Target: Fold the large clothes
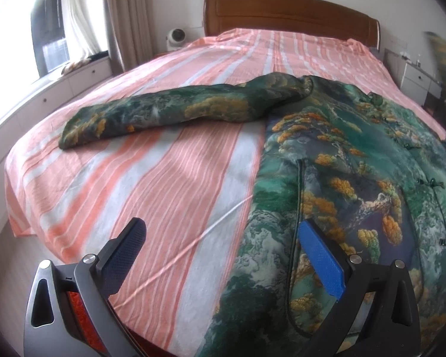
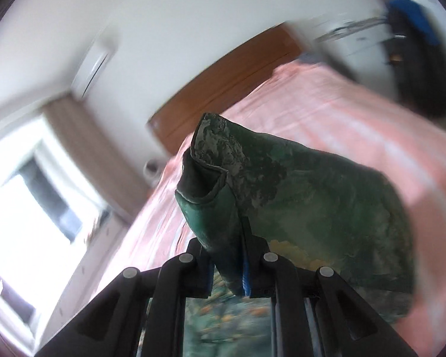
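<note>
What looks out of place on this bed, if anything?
Nothing is damaged or spilled. The green jacket lies spread on the striped sheet, one sleeve flung sideways; the right gripper holds the other sleeve cuff up.

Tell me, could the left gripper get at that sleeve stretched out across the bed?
Probably yes. The left gripper is open and empty, and only bare striped bedsheet lies between it and the sleeve, which rests flat with nothing on it.

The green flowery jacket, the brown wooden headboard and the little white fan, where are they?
green flowery jacket (image 1: 356,178): left wrist view, front panel.
brown wooden headboard (image 1: 288,15): left wrist view, middle.
little white fan (image 1: 175,37): left wrist view, round face.
</note>
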{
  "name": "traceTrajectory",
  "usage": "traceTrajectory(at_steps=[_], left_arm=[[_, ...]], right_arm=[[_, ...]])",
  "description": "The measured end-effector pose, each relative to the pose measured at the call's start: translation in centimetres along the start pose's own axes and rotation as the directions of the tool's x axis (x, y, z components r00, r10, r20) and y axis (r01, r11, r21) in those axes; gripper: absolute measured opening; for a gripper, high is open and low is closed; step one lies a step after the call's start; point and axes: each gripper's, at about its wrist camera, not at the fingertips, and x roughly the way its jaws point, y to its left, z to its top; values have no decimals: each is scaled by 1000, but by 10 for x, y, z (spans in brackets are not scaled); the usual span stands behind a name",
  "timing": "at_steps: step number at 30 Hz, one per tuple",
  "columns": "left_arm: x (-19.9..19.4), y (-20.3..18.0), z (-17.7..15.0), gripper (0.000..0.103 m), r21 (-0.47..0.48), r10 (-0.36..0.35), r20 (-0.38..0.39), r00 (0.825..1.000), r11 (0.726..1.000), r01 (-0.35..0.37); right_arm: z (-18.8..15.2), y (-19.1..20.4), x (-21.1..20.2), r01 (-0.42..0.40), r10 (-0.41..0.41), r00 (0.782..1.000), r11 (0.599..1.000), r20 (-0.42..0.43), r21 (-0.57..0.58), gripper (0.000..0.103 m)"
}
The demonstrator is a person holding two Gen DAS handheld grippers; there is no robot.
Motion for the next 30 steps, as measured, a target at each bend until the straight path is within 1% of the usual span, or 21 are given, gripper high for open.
traceTrajectory(at_steps=[3,5,7,8,9,10,11,13,14,16,17,18,19,20,21,22,23,25,27,28,30], left_arm=[[2,3,0,102,-16,-12,-10,1000,1000,12],[3,3,1,102,-18,-15,-14,1000,1000,15],[3,3,1,102,-17,-15,-16,1000,1000,15],[3,2,0,102,-15,-15,-16,1000,1000,15],[3,3,0,102,-14,-16,-16,1000,1000,16],[3,3,0,102,-14,-17,-18,1000,1000,16],[4,3,0,102,-15,-17,-19,1000,1000,17],[5,4,0,102,-20,-20,-23,1000,1000,20],[6,4,1,102,-24,-21,-25,999,1000,21],[6,4,1,102,-28,-23,-26,999,999,23],[6,5,1,102,-30,-25,-28,999,999,24],[6,5,1,102,-32,-27,-29,999,999,26],[6,5,1,102,-33,-29,-30,999,999,28],[6,5,1,102,-34,-31,-31,999,999,30],[7,5,1,102,-35,-33,-32,999,999,31],[7,4,1,102,-34,-34,-34,999,999,32],[8,3,1,102,-33,-34,-36,999,999,33],[10,2,0,102,-25,-31,-41,999,999,30],[11,1,-2,102,-13,-24,-41,999,1000,23],[10,1,-3,102,-9,-22,-37,999,1000,22],[7,0,-5,102,1,-17,-26,1000,1000,17]], right_arm=[[-44,46,63,-11,2,995,996,-102,-86,15],[-75,63,94,12,-34,989,988,-144,-154,16],[-107,62,127,56,-93,974,983,-207,-177,23],[-126,58,139,79,-118,961,984,-248,-162,33],[-144,50,152,88,-123,944,988,-308,-124,50],[-155,41,158,84,-106,928,994,-357,-76,56],[-168,34,161,78,-77,920,997,-385,-14,58],[-169,25,151,47,-34,930,999,-366,26,61],[-161,22,148,22,-5,931,999,-365,42,65],[-146,16,129,-28,59,933,995,-354,92,66],[-138,16,118,-47,80,939,993,-334,107,68],[-124,10,101,-57,87,951,992,-296,109,73],[-115,8,93,-48,73,959,994,-273,99,75],[-107,8,80,-18,35,969,997,-243,73,78],[-95,3,72,35,-29,976,999,-216,23,79],[-90,2,71,86,-90,975,996,-204,-26,79],[-89,-4,69,156,-168,965,985,-201,-76,79],[-97,-18,74,208,-222,946,975,-238,-80,80],[-118,-43,95,250,-245,903,968,-352,-33,80],[-128,-46,96,264,-257,900,964,-352,-31,80],[-133,-37,83,281,-284,920,958,-271,-53,80]])
